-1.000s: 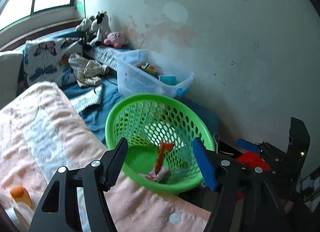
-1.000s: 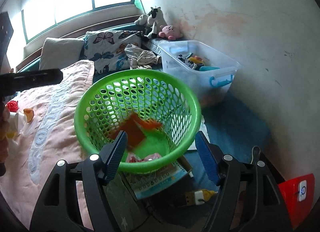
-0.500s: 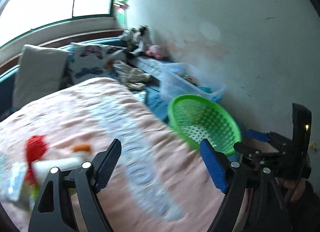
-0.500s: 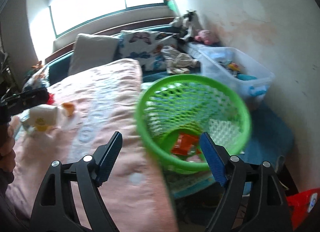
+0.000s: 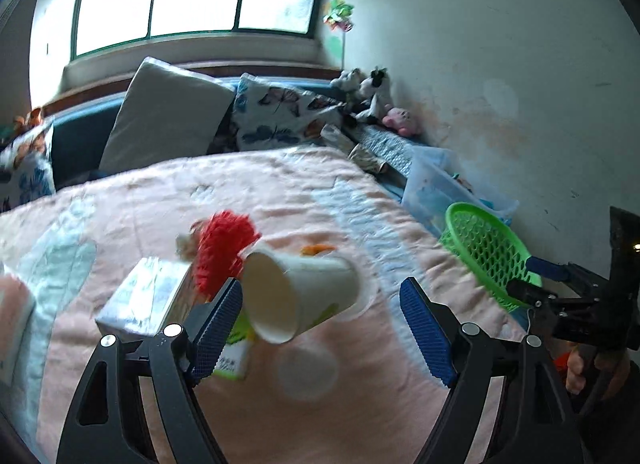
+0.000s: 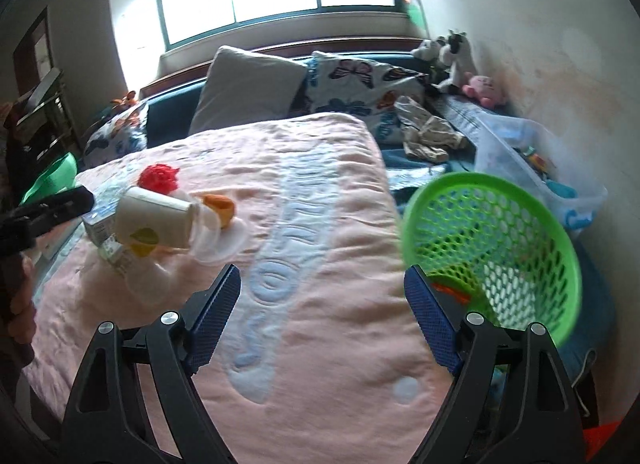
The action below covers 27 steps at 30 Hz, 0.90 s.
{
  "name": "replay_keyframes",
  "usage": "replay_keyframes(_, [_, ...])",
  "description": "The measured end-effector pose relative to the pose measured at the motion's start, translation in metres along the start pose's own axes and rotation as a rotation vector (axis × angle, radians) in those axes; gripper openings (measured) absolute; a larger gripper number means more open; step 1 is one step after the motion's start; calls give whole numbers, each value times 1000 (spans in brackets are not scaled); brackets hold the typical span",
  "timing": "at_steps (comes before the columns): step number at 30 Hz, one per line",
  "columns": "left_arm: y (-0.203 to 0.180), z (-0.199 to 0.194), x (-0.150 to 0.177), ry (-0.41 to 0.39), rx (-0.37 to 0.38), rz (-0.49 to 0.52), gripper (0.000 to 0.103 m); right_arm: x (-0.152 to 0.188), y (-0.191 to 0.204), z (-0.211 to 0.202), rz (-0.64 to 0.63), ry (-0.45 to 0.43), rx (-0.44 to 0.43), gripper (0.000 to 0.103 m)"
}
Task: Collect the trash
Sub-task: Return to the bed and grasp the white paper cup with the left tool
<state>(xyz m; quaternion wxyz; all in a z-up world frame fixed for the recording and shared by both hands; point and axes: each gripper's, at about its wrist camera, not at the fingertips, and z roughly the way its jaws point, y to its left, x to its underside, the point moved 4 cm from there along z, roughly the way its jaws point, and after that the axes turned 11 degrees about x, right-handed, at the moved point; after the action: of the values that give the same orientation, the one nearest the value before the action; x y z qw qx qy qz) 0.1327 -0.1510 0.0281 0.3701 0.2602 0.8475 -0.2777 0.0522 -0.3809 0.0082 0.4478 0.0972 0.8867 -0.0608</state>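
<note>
A white paper cup (image 5: pixel 298 296) lies tipped on its side on the pink quilt, its open mouth facing the left camera, touching a red fuzzy ball (image 5: pixel 224 250) and a silvery carton (image 5: pixel 146 296). The green mesh basket (image 6: pixel 492 256) sits tilted at the quilt's right edge, an orange wrapper (image 6: pixel 450 290) inside

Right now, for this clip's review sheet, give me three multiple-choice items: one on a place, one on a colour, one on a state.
1. Where does the green perforated plastic basket sit?
A. beside the pink quilt's right edge
B. on the windowsill
C. on the pillows

2. What colour is the fluffy pom-pom behind the white paper cup?
A. blue
B. red
C. yellow

3. How is the left claw?
A. shut on the cup
B. shut, empty
C. open, cup lying on its side between the fingers

Answers: 1 A, the basket is off the quilt by the wall; 2 B, plainly red; 3 C, its jaws stand wide apart.
</note>
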Motion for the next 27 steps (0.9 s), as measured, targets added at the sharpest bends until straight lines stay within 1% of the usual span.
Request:
replay_keyframes(4, [15,16,8,42,6,-25,69,-4,19,6,-33,3,-22,84])
replay_keyframes(6, [16,24,11,63,14,-22,61,-5,26,9,-42,7,-28,84])
replay_keyframes(10, [14,36,12,83,48,-8,53,-4,37,16,-57,19,-43,84])
replay_keyframes(13, [9,41,12,94,73,14,43,-3,42,19,-65,24,-49,84])
replay_keyframes(15, [6,44,12,100,80,27,33,-4,45,21,-68,28,-54,84])
replay_keyframes(16, [6,44,12,101,84,29,29,-4,46,22,-68,30,-56,84])
replay_keyframes(18, [3,43,12,97,96,33,18,-4,48,23,-71,32,-59,84])
replay_keyframes(19, [3,42,12,95,99,34,16,-4,49,24,-73,32,-59,84])
replay_keyframes(20, [3,41,12,94,102,35,10,-4,50,25,-75,34,-62,84])
replay_keyframes(24, [-1,35,10,71,108,48,4,-4,55,27,-82,37,-69,84])
replay_keyframes(27, [-3,26,7,51,115,49,4,-4,59,28,-93,39,-75,84])
